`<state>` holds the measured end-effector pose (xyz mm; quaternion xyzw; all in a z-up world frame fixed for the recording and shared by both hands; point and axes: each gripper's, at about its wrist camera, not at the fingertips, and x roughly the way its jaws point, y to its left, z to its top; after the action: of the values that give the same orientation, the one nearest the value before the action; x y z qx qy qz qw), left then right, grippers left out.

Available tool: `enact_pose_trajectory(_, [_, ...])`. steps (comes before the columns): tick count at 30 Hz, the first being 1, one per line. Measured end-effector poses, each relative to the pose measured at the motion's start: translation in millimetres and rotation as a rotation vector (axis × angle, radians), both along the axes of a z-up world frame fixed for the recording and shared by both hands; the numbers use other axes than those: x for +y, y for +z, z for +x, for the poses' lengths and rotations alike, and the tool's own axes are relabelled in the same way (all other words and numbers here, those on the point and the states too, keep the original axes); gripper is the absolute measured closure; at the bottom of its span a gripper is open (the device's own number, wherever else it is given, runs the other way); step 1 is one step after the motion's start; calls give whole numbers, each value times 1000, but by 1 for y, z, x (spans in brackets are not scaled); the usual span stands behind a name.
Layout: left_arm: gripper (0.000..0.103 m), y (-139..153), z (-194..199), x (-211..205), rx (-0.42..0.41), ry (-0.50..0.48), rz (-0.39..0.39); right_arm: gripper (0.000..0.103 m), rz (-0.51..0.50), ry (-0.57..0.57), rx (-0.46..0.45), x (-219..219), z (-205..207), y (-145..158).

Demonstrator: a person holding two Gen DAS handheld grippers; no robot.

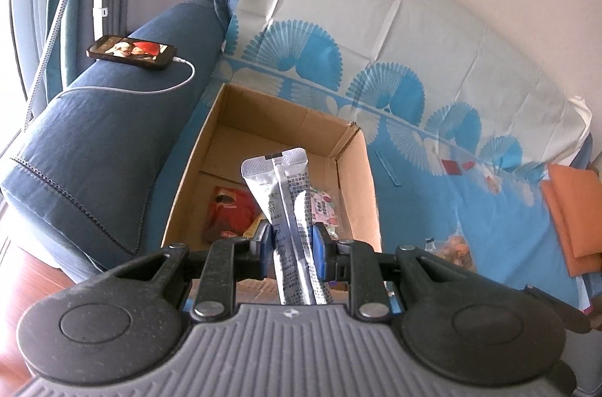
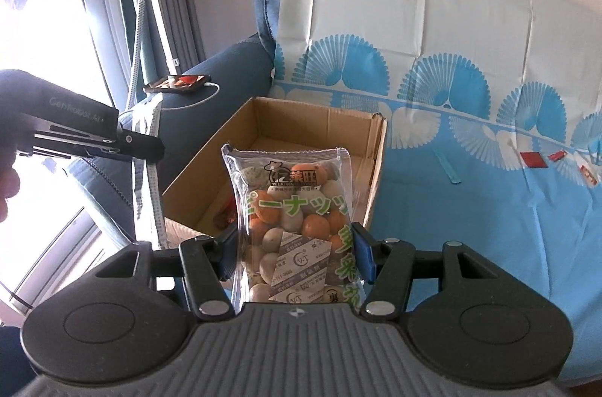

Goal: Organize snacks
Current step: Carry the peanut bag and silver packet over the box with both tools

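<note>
An open cardboard box (image 1: 353, 171) (image 2: 376, 149) sits on the sofa seat by the blue armrest. My left gripper (image 1: 290, 248) is shut on a silver stick packet (image 1: 289, 209) and holds it upright over the box's near side. Inside the box lie a red snack packet (image 1: 229, 212) and a pink-printed packet (image 1: 325, 209). My right gripper (image 2: 297, 254) is shut on a clear bag of coated peanuts (image 2: 293, 209), held in front of the box. The left gripper (image 2: 146, 149) and its hanging silver packet (image 2: 150, 186) show at the left of the right wrist view.
The sofa has a blue fan-print cover (image 1: 432, 88) (image 2: 470, 171). A phone (image 1: 131, 51) (image 2: 180, 83) on a white cable lies on the armrest. Small red packets (image 1: 451, 167) (image 2: 530, 158), a snack bag (image 1: 451, 246) and an orange cloth (image 1: 575, 216) lie to the right.
</note>
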<state>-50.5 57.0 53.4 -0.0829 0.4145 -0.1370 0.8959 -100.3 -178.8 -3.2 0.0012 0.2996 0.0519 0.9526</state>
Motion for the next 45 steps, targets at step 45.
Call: enact_pose_trajectory(45, [78,-22,94,-13,12,17,19,42,51,-14,58,0,102,-19])
